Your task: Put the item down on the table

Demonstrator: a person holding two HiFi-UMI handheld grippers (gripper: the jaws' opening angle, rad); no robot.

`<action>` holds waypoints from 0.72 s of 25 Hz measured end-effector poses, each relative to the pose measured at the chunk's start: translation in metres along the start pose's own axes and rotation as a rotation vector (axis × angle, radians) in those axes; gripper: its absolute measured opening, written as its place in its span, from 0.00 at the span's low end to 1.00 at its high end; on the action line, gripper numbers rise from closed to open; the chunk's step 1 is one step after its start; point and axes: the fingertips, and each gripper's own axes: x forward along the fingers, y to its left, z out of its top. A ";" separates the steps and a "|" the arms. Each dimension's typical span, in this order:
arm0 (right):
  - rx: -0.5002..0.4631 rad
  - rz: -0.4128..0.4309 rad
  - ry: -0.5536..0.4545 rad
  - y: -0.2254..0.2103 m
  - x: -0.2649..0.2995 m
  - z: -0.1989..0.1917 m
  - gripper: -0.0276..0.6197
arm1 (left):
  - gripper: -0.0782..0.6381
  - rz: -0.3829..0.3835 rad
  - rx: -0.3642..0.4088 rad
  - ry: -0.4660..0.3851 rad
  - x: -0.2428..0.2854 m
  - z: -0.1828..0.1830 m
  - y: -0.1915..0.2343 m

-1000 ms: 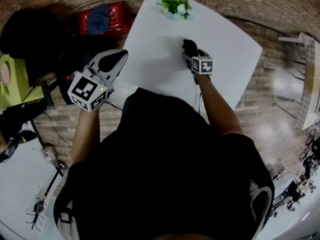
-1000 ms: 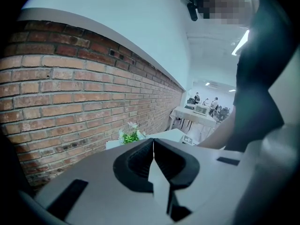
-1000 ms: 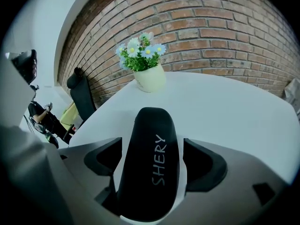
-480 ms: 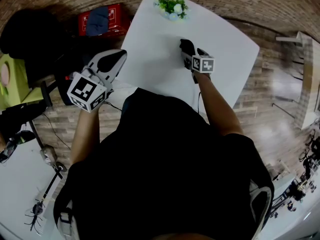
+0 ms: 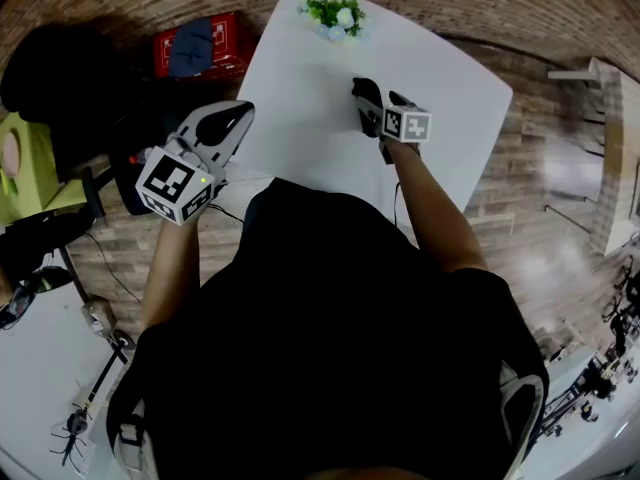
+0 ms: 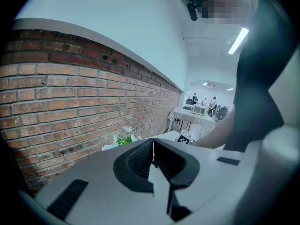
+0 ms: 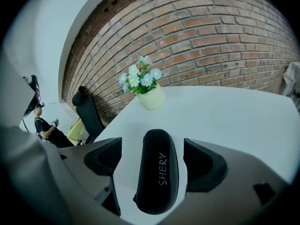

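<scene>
A black glasses case (image 7: pixel 157 172) printed "SHERY" lies on the white table (image 7: pixel 234 111) between the jaws of my right gripper (image 7: pixel 156 159). That gripper is open, and bare table shows on both sides of the case. In the head view the case (image 5: pixel 365 96) sits mid-table just ahead of the right gripper (image 5: pixel 383 108). My left gripper (image 5: pixel 232 123) hangs off the table's left edge (image 5: pixel 262 118). In its own view the left gripper (image 6: pixel 153 153) is shut, pads meeting, with nothing between them.
A small pot of white and blue flowers (image 5: pixel 333 13) stands at the table's far end, also seen from the right gripper as the flower pot (image 7: pixel 145 86). A brick wall (image 7: pixel 225 36) runs behind it. A red box (image 5: pixel 200 40) and a dark chair (image 7: pixel 86 109) are left of the table.
The right gripper has drawn back slightly from the case, which stays in place on the table. The head view has shifted a little. The left gripper has not moved.
</scene>
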 end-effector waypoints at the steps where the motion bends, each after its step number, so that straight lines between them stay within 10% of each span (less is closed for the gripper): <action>1: 0.000 0.000 -0.004 0.000 -0.003 0.001 0.64 | 0.12 -0.004 0.001 -0.001 0.001 0.001 -0.002; 18: 0.011 -0.008 -0.056 -0.013 -0.060 -0.001 0.64 | 0.12 -0.017 0.034 -0.029 0.010 0.015 -0.030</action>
